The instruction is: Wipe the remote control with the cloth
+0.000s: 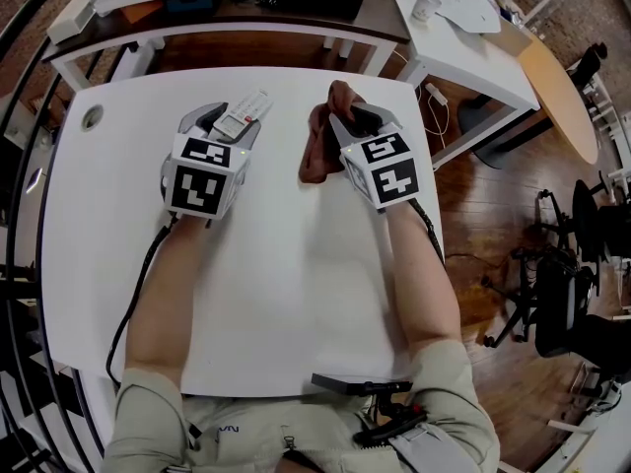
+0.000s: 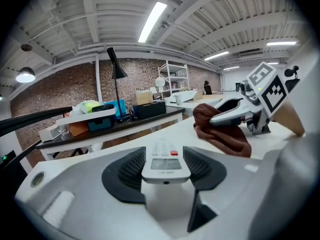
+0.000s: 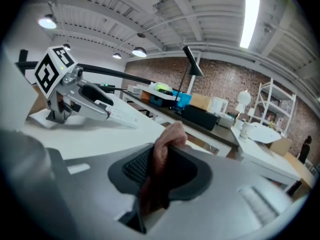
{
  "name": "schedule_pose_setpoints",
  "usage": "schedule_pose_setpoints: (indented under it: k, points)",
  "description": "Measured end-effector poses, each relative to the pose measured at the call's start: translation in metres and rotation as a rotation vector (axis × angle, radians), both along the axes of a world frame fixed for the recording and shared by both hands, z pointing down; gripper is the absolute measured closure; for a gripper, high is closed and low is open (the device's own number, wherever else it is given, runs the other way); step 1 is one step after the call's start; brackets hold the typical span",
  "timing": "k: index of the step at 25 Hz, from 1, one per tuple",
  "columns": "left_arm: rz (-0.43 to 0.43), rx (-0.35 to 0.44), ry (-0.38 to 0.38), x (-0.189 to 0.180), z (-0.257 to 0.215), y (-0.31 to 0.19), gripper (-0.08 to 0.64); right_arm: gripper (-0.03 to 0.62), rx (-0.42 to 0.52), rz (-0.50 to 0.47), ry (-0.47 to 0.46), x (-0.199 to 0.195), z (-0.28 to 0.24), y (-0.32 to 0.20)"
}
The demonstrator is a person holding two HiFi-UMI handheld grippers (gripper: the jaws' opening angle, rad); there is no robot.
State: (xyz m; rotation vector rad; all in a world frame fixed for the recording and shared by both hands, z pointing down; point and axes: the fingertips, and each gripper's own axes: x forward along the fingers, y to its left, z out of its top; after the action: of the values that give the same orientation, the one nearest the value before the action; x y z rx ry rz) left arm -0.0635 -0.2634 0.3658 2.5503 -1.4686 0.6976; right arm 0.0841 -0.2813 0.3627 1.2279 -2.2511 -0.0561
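Note:
A white remote control (image 1: 245, 116) with a small screen and a red button sticks out from my left gripper (image 1: 219, 124), whose jaws are shut on its sides. In the left gripper view the remote (image 2: 165, 164) sits level between the dark pads (image 2: 125, 173). A brown cloth (image 1: 318, 146) hangs from my right gripper (image 1: 353, 122), which is shut on it. In the right gripper view the cloth (image 3: 162, 159) is pinched between the pads and droops below them. Both grippers hover over the far part of the white table (image 1: 276, 294), side by side with a small gap.
A round cable hole (image 1: 92, 117) is in the table's far left corner. Behind the table stands a dark desk (image 1: 286, 13) with boxes and a black lamp. A white side table (image 1: 463, 28) is at the far right, and office chairs (image 1: 562, 284) stand on the wooden floor.

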Motion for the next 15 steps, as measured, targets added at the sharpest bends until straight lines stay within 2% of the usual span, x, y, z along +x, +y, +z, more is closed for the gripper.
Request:
schedule_pose_setpoints:
  k: [3,6,12,15]
  points:
    - [0.002,-0.075,-0.007,-0.001,0.010,0.000,0.318,0.492,-0.060,-0.002,-0.005,0.001,0.007,-0.002]
    - [0.004,-0.149,0.005,-0.004,0.019,-0.001,0.316,0.434,-0.099,-0.011,-0.003,0.000,0.011,-0.002]
    - [0.006,-0.164,-0.008,-0.003,0.024,-0.002,0.314,0.363,-0.128,-0.015,-0.009,0.000,0.016,-0.001]
    - [0.021,-0.162,-0.023,0.000,0.021,0.003,0.254,0.347,-0.124,-0.012,-0.001,0.001,0.015,0.000]
